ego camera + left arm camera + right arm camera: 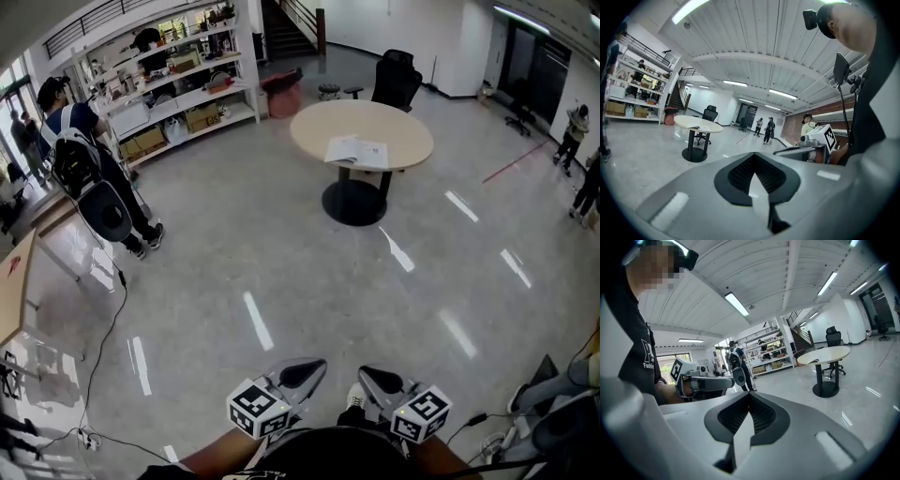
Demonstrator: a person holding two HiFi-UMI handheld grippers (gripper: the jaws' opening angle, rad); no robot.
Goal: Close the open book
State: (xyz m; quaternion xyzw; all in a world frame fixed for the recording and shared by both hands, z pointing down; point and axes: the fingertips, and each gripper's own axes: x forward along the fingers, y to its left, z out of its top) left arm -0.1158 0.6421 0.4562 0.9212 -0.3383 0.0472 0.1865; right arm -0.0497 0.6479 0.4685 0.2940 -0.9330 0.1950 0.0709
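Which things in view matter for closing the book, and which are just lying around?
Job: open book; round table under it; left gripper and right gripper, both shut and empty.
Just around: office chair; shelving; person with backpack.

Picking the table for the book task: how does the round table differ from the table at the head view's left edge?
The round table has a circular top on one dark pedestal; the left-edge table has a straight edge and thin legs. The round table stands whole in open floor and bears the open book; the left-edge table is cut off by the frame, with no book showing. Both tops are light tan.
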